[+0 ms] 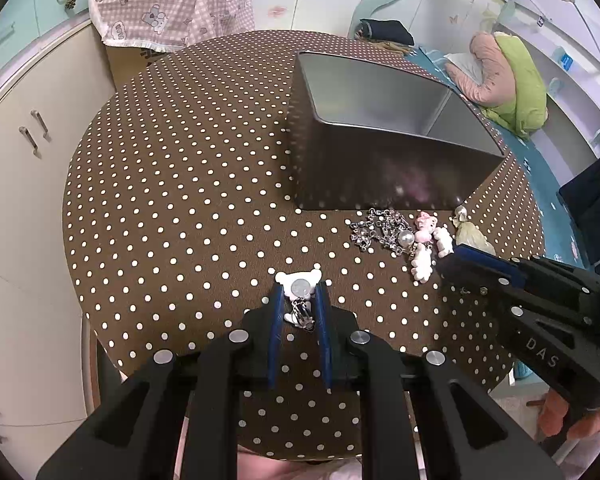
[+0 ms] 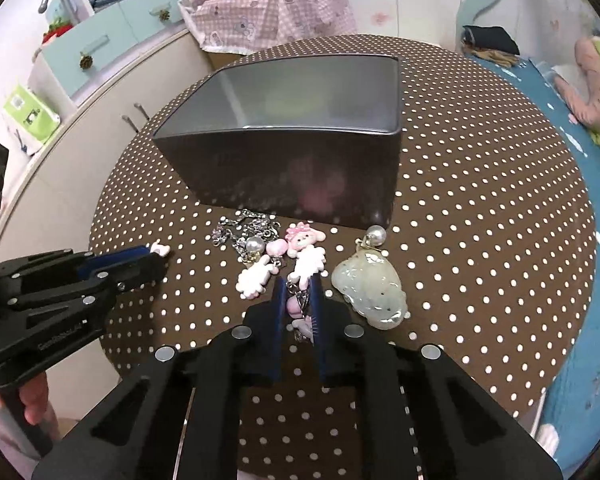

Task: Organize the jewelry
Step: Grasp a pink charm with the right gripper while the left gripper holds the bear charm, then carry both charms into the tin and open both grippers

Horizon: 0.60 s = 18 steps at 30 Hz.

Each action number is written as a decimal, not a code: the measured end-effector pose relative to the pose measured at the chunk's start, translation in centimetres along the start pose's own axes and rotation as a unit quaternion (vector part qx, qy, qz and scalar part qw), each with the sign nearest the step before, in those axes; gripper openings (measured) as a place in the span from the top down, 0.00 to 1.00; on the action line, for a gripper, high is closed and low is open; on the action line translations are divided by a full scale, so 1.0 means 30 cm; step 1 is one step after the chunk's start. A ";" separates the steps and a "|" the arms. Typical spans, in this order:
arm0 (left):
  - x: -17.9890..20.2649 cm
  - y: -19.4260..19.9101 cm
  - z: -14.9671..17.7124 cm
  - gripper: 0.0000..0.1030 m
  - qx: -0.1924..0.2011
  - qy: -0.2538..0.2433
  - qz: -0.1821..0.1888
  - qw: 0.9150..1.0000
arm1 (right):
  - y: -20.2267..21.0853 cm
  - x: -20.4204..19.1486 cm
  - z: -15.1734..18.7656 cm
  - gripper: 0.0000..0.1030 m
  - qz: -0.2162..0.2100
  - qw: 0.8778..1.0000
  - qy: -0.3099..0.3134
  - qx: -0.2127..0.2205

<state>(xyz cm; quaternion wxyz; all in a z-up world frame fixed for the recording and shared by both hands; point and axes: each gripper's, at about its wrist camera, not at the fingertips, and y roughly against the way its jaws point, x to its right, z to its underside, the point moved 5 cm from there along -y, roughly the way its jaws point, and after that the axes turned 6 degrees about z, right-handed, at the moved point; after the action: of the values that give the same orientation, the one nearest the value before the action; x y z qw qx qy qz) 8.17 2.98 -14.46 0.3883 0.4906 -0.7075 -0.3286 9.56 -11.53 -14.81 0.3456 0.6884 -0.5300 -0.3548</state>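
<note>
The left tongs (image 1: 299,304) sit low on the dotted surface (image 1: 180,200), narrowed around a white bear charm (image 1: 299,285). Its round silver face shows just past the blue pads (image 1: 277,312), and its small chain and body lie in the gap between them. The pads are close against the charm on both sides.

The right tongs (image 2: 297,300) are likewise nearly closed, pinching a pink charm with chain (image 2: 296,306). Just ahead of their tips lie a pink doll charm (image 2: 303,240), a white charm (image 2: 254,278) to the left and a silver chain (image 2: 240,226) with a pearl (image 2: 255,245). A pale jade pendant (image 2: 370,292) lies just right of the tips, topped by another pearl (image 2: 376,234).

Beyond the jewelry stands an open metal tin (image 2: 300,176), its near wall close to the chain. From the left view the tin (image 1: 380,160) is ahead and right of the left tongs.
</note>
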 end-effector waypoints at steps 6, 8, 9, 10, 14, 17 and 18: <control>-0.003 -0.002 0.000 0.86 0.000 0.003 0.001 1.000 | 0.030 0.038 0.008 0.88 -0.007 1.000 -0.019 0.012; -0.005 -0.002 0.001 0.86 0.000 0.005 0.003 1.000 | 0.032 0.049 0.004 0.88 -0.009 1.000 -0.027 0.012; -0.008 -0.003 0.001 0.86 0.000 0.007 0.004 1.000 | 0.033 0.053 0.003 0.88 -0.011 0.999 -0.031 0.013; -0.011 -0.003 0.001 0.86 0.000 0.009 0.005 1.000 | 0.036 0.054 0.002 0.88 -0.013 0.999 -0.033 0.013; -0.018 0.001 -0.003 0.86 -0.001 0.010 0.011 1.000 | 0.055 0.062 -0.005 0.88 -0.019 0.999 -0.036 0.020; -0.017 0.017 -0.013 0.86 0.006 0.007 0.011 1.000 | 0.082 0.078 -0.012 0.88 -0.021 0.999 -0.037 0.030; -0.014 0.027 -0.018 0.86 0.009 0.006 0.012 1.000 | 0.093 0.083 -0.018 0.88 -0.020 0.998 -0.039 0.035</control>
<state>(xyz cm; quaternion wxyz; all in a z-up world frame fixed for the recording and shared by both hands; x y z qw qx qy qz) 8.39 3.57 -13.62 0.3919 0.4875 -0.7141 -0.3144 9.14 -14.46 -12.46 0.2931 0.6964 -0.5410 -0.3693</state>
